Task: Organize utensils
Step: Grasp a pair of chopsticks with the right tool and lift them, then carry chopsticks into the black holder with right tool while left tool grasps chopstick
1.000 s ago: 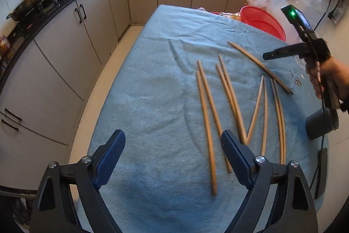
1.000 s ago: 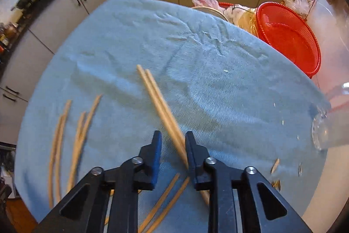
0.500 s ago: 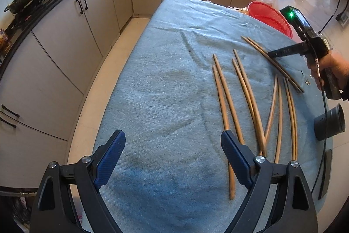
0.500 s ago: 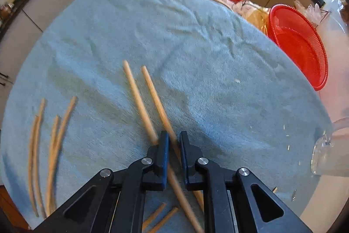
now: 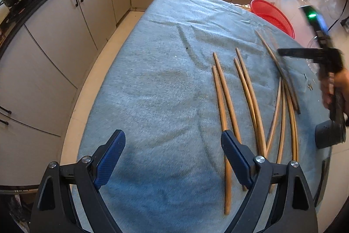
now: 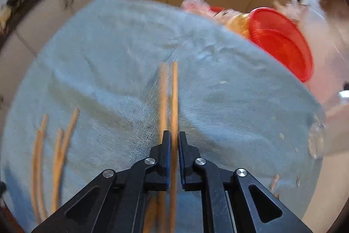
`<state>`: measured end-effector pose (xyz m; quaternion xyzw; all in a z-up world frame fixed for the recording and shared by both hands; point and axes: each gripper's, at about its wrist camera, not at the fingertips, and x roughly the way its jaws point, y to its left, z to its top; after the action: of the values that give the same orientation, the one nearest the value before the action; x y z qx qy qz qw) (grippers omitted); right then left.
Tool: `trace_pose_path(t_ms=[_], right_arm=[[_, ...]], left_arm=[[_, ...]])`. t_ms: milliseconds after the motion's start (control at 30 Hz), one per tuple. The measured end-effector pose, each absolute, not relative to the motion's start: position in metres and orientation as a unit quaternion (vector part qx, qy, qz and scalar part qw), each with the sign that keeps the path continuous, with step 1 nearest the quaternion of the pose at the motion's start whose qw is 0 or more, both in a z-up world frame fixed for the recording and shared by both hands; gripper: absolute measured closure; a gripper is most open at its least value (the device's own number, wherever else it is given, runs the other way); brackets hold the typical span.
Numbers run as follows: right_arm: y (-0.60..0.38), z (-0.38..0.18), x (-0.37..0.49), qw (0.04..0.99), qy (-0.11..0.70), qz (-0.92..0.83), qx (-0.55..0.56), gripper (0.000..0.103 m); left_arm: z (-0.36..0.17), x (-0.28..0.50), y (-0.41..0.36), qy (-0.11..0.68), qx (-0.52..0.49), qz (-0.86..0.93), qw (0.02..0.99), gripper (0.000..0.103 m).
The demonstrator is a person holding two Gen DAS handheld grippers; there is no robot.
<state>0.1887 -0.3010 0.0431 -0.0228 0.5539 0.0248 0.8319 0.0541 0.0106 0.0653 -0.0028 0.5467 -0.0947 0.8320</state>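
Chopsticks [image 5: 222, 102] lie in loose pairs on the blue-towelled worktop [image 5: 152, 91], ready for sorting. Right tongs [image 6: 172, 141] have just been closing and now pinch one chopstick [image 6: 174, 102] of a pair, probably to lift it; blur hides its lower end. Left tongs [image 5: 172, 143] hang spread wide, empty.

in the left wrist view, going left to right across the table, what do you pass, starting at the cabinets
Cabinets → bare blue cloth → first pair of chopsticks → second pair of chopsticks → right gripper closed on a chopstick, with the hand behind it.
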Motion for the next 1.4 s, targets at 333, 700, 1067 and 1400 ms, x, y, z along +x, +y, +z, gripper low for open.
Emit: trace_pose_path(t_ms=[333,700,1067,1400], right_arm=[[-0.319,0.182,0.073,0.912,0.399,0.043,0.091,0.096],[-0.326,0.219,-0.013,0.920,0.357,0.064,0.148,0.096],[-0.340,0.226,-0.060,0.924,0.337,0.055,0.172,0.096],[-0.351,0.223,-0.092,0.926,0.319,0.051,0.194,0.096]], left_arm=[[0.039,0.085,-0.028,0.572,-0.001,-0.106,0.813,0.048],[0.027,0.097,-0.058,0.578,0.035,-0.101,0.809,0.062],[0.048,0.093,-0.061,0.522,0.041,-0.113,0.844,0.097],[0.134,0.031,-0.043,0.418,0.007,-0.146,0.897,0.097]])
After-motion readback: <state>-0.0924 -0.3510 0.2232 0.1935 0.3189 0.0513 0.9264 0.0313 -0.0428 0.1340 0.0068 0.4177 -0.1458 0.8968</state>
